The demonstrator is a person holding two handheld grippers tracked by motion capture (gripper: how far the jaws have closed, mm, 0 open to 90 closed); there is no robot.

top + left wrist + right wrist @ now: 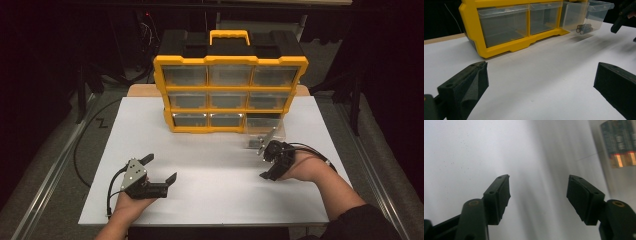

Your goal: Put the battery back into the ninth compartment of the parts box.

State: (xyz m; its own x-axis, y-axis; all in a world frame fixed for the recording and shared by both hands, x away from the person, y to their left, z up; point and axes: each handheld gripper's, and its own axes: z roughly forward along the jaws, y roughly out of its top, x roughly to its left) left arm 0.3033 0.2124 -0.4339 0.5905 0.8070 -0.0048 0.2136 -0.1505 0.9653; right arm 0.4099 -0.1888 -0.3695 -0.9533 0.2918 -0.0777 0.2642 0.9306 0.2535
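Note:
A yellow and black organizer (230, 92) with clear drawers stands at the back middle of the white table (210, 200). Its bottom right drawer (265, 132) is pulled out over the table and holds a few batteries (584, 28). My right gripper (264, 164) is just in front of that drawer, pointing down at bare table; its jaws are open with nothing between them (539, 185). The batteries (621, 142) lie off its upper right. My left gripper (161, 167) rests at the front left, open wide and empty (541, 75), facing the organizer (499, 30).
A wooden board edge (142, 91) shows behind the organizer. Black cables trail from both grippers off the table's sides. Dark floor with metal rails (55, 165) surrounds the table. White tabletop stretches between the two grippers.

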